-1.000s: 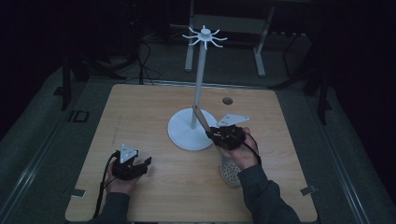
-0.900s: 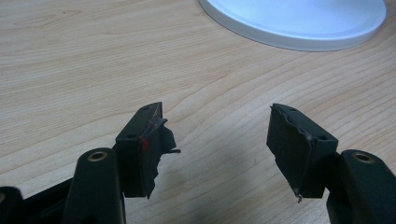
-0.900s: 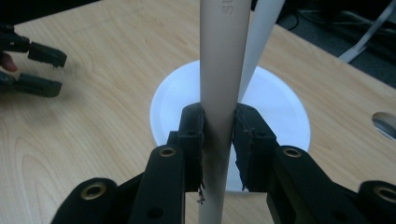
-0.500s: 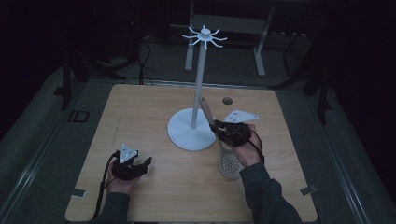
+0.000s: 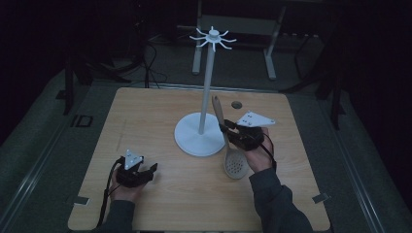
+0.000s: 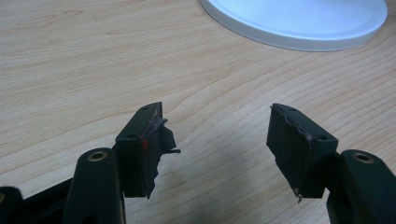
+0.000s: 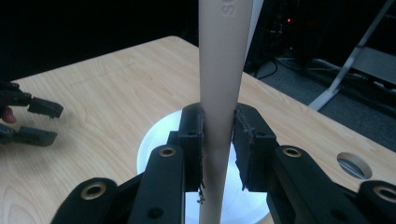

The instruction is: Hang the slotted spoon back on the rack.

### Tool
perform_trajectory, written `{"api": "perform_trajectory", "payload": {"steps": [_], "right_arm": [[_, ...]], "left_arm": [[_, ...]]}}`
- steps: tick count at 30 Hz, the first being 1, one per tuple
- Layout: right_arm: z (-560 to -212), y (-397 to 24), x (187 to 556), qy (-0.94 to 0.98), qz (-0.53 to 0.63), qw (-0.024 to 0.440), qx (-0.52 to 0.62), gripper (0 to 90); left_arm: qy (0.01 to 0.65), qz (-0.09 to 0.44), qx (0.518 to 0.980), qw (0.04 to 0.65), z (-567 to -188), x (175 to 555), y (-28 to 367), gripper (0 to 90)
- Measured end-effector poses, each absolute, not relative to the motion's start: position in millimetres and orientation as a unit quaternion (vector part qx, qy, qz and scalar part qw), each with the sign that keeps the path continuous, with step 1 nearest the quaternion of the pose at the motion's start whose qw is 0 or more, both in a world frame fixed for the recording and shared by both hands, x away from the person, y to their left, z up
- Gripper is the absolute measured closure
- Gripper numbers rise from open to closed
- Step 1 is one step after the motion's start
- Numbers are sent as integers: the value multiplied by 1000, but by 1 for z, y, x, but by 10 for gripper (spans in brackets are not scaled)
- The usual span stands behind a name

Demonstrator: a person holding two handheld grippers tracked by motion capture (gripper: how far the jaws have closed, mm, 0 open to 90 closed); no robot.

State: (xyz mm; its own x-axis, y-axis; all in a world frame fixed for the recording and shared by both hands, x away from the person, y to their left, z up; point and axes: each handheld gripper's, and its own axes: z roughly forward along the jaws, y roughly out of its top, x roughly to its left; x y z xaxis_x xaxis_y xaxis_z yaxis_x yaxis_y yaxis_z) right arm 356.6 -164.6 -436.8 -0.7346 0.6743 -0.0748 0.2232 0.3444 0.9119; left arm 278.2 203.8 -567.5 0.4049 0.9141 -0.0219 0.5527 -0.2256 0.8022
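Observation:
A beige slotted spoon [image 5: 235, 162] hangs tilted over the table, bowl low and handle tip up beside the stand's pole. My right gripper [image 5: 226, 131] is shut on its handle, just right of the white stand's round base [image 5: 192, 138]. In the right gripper view both pads press the spoon handle [image 7: 219, 88], with the white base [image 7: 152, 149] behind. The stand's pole carries a ring of hooks [image 5: 213, 37] at its top. My left gripper [image 5: 151, 173] rests at the front left of the table. It stands open over bare wood [image 6: 217, 135], nothing between its fingers.
The wooden table [image 5: 145, 111] has a small round hole [image 5: 236, 105] at the back right, also seen as a hole [image 7: 353, 164] in the right gripper view. My left gripper [image 7: 28, 122] shows far off there. Dark floor, cables and metal frame legs surround the table.
My right gripper has carried the spoon a little up and away from the person, and the handle now stands steeper, closer to the pole. The left gripper has stayed put.

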Motion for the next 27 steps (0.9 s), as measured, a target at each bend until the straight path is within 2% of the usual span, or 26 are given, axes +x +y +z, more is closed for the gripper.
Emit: {"api": "perform_trajectory", "payload": {"steps": [27], "right_arm": [[-425,-171,352,750,543,257,275,736]], "left_arm": [[492,237,746,381,-567,278,204,370]]}}
